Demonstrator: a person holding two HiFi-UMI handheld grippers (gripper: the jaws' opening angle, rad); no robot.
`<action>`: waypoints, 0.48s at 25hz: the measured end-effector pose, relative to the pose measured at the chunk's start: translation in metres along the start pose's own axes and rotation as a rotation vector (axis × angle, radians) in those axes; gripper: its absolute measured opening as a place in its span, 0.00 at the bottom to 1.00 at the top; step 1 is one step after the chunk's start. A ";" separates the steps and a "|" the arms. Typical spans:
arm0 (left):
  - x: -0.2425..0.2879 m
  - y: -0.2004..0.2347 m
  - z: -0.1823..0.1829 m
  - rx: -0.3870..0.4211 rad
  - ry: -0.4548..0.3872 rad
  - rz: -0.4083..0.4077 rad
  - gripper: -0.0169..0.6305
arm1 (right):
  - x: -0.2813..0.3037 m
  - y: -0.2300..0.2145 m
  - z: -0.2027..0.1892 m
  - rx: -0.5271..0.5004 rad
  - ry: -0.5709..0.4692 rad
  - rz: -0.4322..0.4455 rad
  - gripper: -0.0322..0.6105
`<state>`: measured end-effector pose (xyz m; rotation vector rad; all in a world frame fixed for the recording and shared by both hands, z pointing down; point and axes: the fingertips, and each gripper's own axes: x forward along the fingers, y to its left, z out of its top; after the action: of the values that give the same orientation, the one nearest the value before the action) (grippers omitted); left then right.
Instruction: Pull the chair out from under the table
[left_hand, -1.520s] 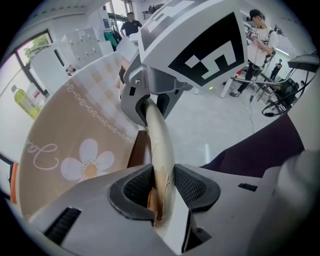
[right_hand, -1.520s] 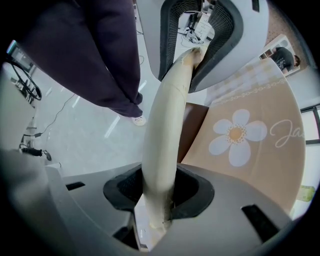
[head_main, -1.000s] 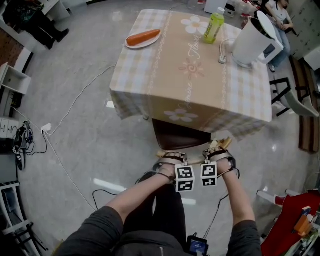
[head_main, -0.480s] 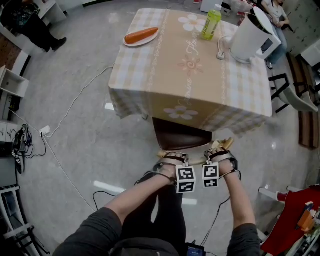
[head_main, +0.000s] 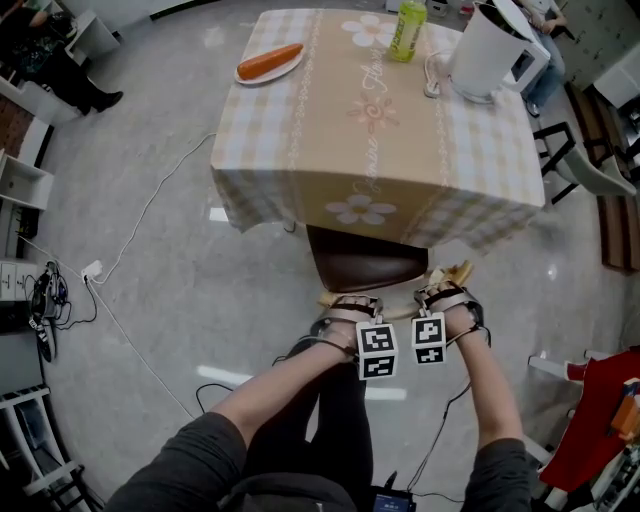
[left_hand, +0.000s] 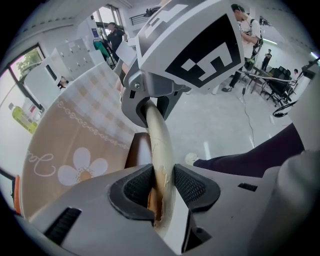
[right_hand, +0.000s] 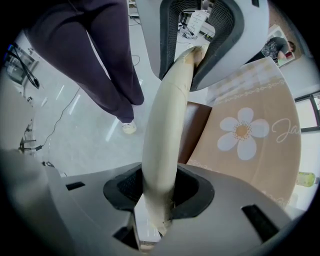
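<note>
Both forearms are stretched forward and held close together, the grippers being pointed steeply down just in front of the counter (head_main: 380, 130); the left gripper (head_main: 352, 306) and the right gripper (head_main: 447, 296) are set side by side on the cream top rail (left_hand: 161, 142) of the chair (head_main: 365, 262), their marker cubes being turned up toward the head camera; in the left gripper view the jaws are seen partly closed, the ribbed pads being pressed against both faces of the rail where its surface is chipped; in the right gripper view the jaws are likewise clamped on the rail, which is seen running away to the other gripper; the chair is found at the near edge of the counter, its brown seat being tucked mostly beneath the hanging checked cloth (head_main: 300, 205), with only the rear part and the back exposed; the person's legs (right_hand: 110, 65) are seen close behind the back
</note>
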<state>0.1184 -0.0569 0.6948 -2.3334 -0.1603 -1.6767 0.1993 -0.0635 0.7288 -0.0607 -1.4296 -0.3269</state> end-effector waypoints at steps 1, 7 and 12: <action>0.000 -0.001 0.001 0.000 -0.003 -0.002 0.25 | 0.000 0.001 0.000 0.000 0.001 0.000 0.26; 0.000 -0.010 0.001 0.011 -0.007 -0.009 0.25 | 0.000 0.011 0.005 0.007 -0.003 0.009 0.26; -0.003 -0.023 0.002 0.032 -0.003 -0.013 0.25 | -0.006 0.024 0.012 0.026 -0.014 0.018 0.26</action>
<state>0.1139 -0.0341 0.6950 -2.3169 -0.2021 -1.6644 0.1933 -0.0365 0.7286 -0.0550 -1.4460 -0.2939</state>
